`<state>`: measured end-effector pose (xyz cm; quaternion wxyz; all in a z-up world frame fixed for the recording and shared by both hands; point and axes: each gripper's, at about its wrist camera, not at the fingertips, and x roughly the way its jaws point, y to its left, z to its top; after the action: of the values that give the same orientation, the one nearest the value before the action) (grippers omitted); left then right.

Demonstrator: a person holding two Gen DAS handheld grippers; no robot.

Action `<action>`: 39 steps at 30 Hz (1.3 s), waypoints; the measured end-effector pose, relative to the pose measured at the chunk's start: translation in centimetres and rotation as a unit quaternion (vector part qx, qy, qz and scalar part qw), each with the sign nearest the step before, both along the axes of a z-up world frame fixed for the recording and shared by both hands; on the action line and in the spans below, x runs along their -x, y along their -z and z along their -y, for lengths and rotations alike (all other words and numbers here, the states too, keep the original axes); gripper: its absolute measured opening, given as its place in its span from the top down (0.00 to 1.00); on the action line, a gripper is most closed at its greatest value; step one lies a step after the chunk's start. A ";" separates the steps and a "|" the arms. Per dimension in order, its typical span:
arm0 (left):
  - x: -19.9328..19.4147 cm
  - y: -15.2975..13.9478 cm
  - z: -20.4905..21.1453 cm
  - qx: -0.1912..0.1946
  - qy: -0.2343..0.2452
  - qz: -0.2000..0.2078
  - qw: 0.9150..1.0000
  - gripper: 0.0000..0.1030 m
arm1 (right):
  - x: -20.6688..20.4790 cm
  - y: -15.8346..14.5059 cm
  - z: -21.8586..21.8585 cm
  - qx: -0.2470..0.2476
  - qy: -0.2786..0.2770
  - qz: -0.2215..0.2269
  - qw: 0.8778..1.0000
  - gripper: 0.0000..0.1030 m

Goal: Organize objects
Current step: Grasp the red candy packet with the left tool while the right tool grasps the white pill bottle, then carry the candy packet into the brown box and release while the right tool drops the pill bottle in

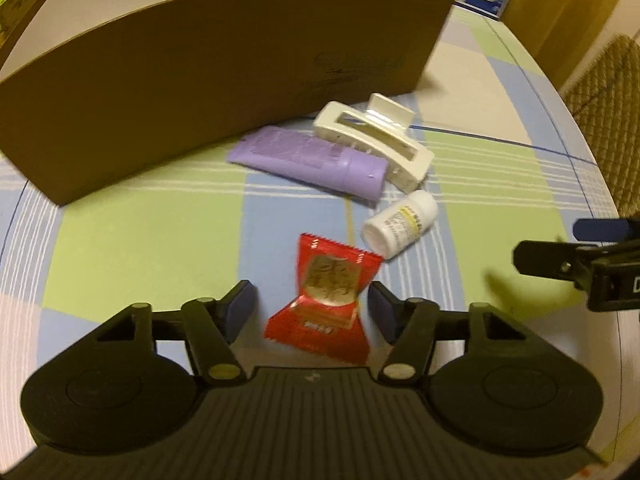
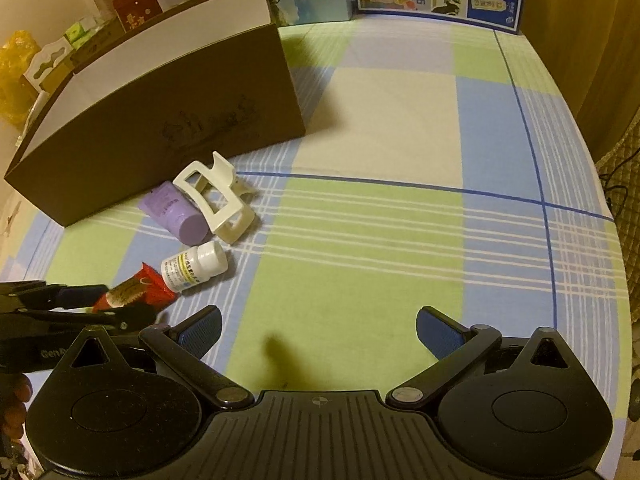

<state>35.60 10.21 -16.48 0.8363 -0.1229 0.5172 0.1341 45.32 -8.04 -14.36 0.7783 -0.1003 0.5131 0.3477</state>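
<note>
Beside the brown box [image 1: 224, 80] on the checked tablecloth [image 2: 360, 272], the red packet [image 1: 326, 298] lies lengthwise between the spread fingers of the left gripper [image 1: 312, 308], ungripped, while the right gripper [image 2: 320, 330] hangs open, farther off.

box [image 1: 200, 92] interior: hidden | bottle [image 1: 400, 222] label: unreadable | right claw [image 1: 576, 256]: cropped

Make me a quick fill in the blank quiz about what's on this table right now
1. The red packet lies between the fingers of the ____ tongs.
2. The hair clip is ____ in colour.
3. The purple tube lies in front of the brown ____.
4. The right tongs hold ____.

Missing words: left; white; box; nothing
</note>
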 end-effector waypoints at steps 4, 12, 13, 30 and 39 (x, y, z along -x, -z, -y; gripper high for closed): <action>-0.7 0.0 0.7 -0.013 0.021 0.004 1.000 0.61 | 0.1 -0.1 -0.2 -0.002 -0.003 0.002 1.000 0.02; -0.1 -0.4 0.5 -0.028 0.041 0.010 0.999 0.76 | 0.5 -0.2 -0.5 -0.016 -0.013 0.008 1.000 0.02; 0.1 -0.4 0.3 -0.031 0.038 0.010 0.999 0.77 | 0.6 -0.2 -0.7 -0.020 -0.019 0.010 1.000 0.02; 3.7 -1.3 -3.5 -0.042 -0.045 0.019 0.998 0.77 | 4.1 2.3 -7.6 -0.046 -0.147 0.075 0.985 0.41; 4.8 -1.8 -3.9 -0.041 -0.051 0.025 0.998 0.77 | 4.7 2.8 -8.5 -0.029 -0.159 0.090 0.983 0.57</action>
<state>30.80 14.11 -14.66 0.8456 -0.1185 0.4829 0.1944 40.64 0.45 -17.17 0.7588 -0.1888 0.4078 0.4714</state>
